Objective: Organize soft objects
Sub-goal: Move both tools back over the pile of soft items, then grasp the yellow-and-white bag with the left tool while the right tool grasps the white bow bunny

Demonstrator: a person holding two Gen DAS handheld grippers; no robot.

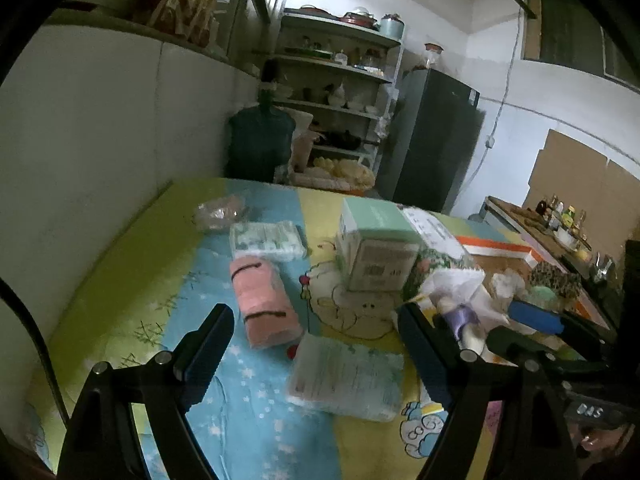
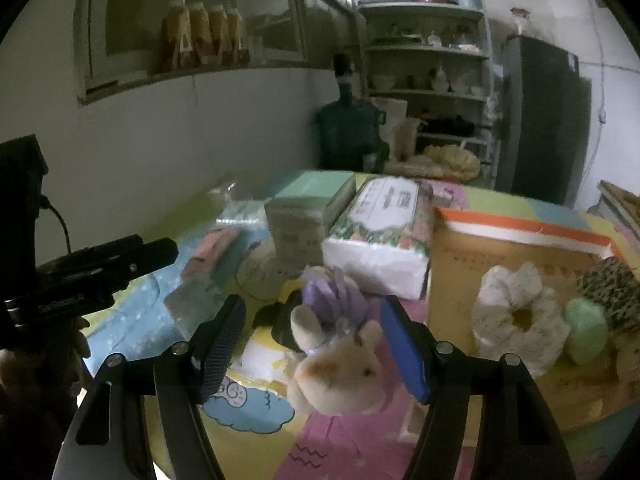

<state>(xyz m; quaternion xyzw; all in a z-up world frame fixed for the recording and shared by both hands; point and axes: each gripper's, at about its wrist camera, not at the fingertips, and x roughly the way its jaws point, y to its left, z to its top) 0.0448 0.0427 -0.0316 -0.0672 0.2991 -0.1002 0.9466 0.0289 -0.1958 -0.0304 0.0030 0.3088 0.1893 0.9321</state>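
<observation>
On the cartoon-print mat (image 1: 120, 264), left gripper (image 1: 316, 344) jaws wide, nothing between the pads; a pink wrapped pack (image 1: 264, 300) and a pale tissue pack (image 1: 348, 376) lie ahead of it. Mid-table: mint-green box (image 2: 308, 216), floral tissue pack (image 2: 380, 236) just beside it. Right gripper (image 2: 312, 344) jaws wide, straddling a plush rabbit (image 2: 340, 368); pad contact cannot be told. Far right, white scrunchie (image 2: 516, 316) in the orange-edged tray (image 2: 520, 226).
</observation>
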